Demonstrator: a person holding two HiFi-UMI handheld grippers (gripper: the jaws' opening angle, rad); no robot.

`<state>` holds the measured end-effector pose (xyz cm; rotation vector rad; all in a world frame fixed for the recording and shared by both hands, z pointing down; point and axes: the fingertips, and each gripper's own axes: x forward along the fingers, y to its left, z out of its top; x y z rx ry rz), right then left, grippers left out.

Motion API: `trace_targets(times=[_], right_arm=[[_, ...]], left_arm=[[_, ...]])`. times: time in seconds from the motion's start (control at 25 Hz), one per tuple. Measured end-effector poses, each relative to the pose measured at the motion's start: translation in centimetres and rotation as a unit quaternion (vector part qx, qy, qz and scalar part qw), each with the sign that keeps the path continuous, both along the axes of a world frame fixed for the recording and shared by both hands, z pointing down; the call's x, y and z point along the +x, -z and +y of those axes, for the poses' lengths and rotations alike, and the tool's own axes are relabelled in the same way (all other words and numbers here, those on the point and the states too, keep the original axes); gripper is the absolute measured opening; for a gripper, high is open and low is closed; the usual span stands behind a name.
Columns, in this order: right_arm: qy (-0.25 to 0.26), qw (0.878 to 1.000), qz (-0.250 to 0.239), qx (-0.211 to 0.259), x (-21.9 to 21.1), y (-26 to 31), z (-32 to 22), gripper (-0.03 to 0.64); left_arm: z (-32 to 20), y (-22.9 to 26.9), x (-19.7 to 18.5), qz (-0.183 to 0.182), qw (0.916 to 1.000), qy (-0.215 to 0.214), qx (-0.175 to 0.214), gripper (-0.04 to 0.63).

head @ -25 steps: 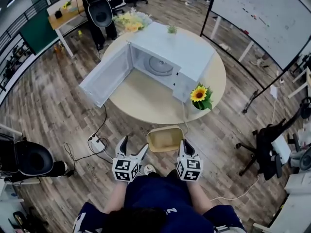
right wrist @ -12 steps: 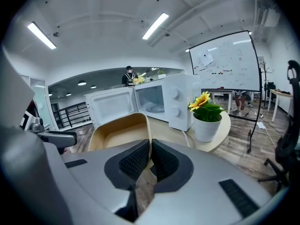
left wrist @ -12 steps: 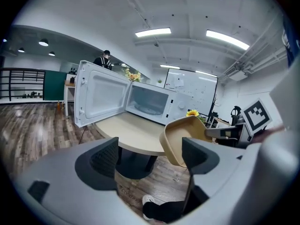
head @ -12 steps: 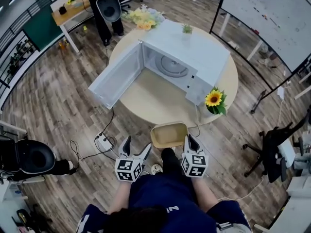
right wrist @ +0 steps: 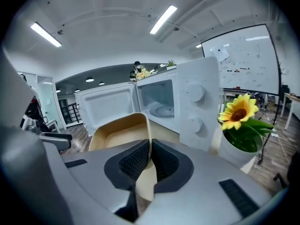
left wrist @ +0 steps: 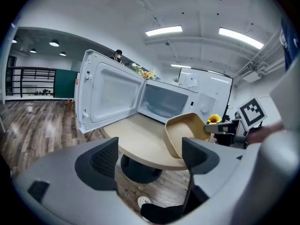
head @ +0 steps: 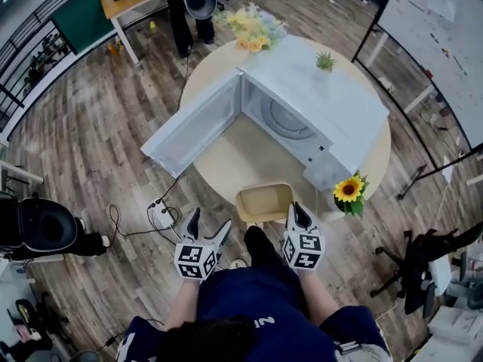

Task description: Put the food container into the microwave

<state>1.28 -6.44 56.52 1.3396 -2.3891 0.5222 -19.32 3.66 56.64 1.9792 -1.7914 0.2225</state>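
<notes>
Task status entry: the container (head: 264,204) was in hand but not yet in the microwave (head: 324,100). We recorded the right tool (head: 296,216) closed down on the container's right wall, pads pinching the thin rim from both sides, as the right gripper view showed plainly. The left tool (head: 208,225) stood wide open with nothing between its jaws; through them we saw only the bench (head: 234,161) edge and the floor beyond. The container hung off the right tool alone, over the near edge of the bench, mouth up and, as far as we could see, empty. It was well apart from the microwave, with a bare stretch of bench between them. The door (head: 192,127) was swung fully open to the left, and the cavity (head: 287,119) showed its turntable with nothing on it, so we judged the way in to be clear. A potted sunflower (head: 349,191) stood on the bench just beside the microwave's right front corner, near the line of travel on the right tool's side. Done, by our reading: door opened, container grasped and lifted. Left to do: carry it forward across the bench, pass it through the opening, set it on the turntable and release. We judged the task roughly at its midpoint, with the insertion itself not yet begun.
</notes>
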Motion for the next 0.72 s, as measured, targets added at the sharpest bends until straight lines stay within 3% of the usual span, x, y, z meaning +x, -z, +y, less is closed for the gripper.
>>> trace_targets(times=[0.32,0.72], right_arm=[[0.065,0.998,0.003,-0.01,-4.1,-0.9,-8.0,0.032],[0.086,0.996,-0.018,-0.024,-6.8,-0.8,-14.4,0.032]], left_arm=[[-8.6,0.7,-1.0,-0.009,0.9997,0.023,0.001,0.408],[-14.8,0.3,-0.9,-0.002,0.9989,0.043,-0.018,0.408]])
